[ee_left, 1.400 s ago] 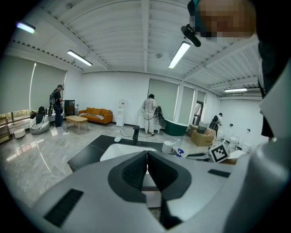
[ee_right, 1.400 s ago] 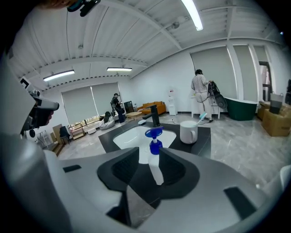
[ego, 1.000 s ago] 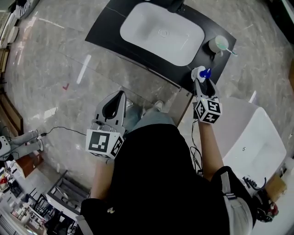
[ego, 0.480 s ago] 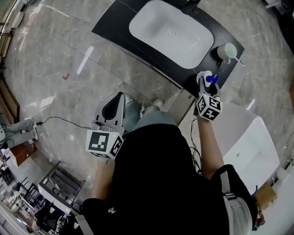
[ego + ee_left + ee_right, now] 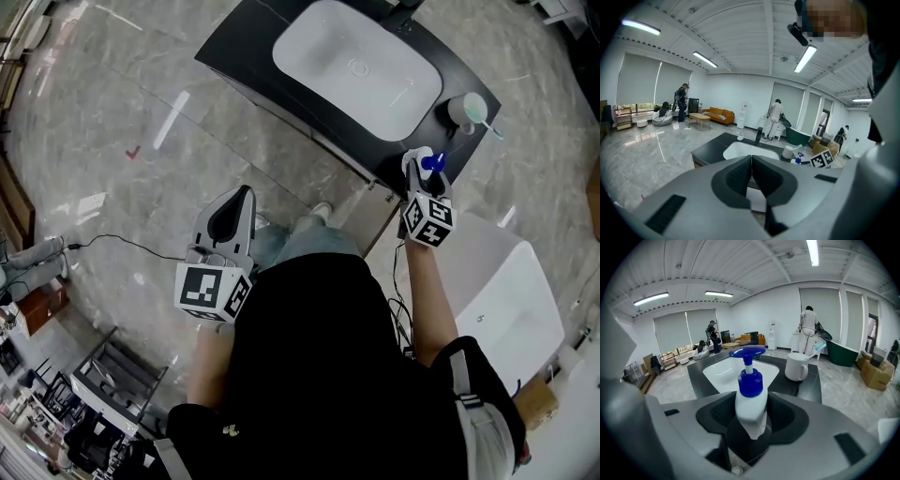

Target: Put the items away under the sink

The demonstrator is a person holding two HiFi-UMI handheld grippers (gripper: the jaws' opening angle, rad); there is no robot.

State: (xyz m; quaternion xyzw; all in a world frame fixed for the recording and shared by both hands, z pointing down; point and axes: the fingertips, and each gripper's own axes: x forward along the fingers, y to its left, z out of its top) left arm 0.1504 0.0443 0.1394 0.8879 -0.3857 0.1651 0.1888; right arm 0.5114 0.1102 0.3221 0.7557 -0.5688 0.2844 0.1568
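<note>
Right gripper is clamping the white pump bottle over the black counter. Left gripper is hanging with jaws together, empty.

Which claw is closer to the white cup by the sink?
Right. The right claw grips the soap bottle at the counter's edge, just short of the white cup. The left claw, shut and empty, is over the floor, much farther away.
</note>
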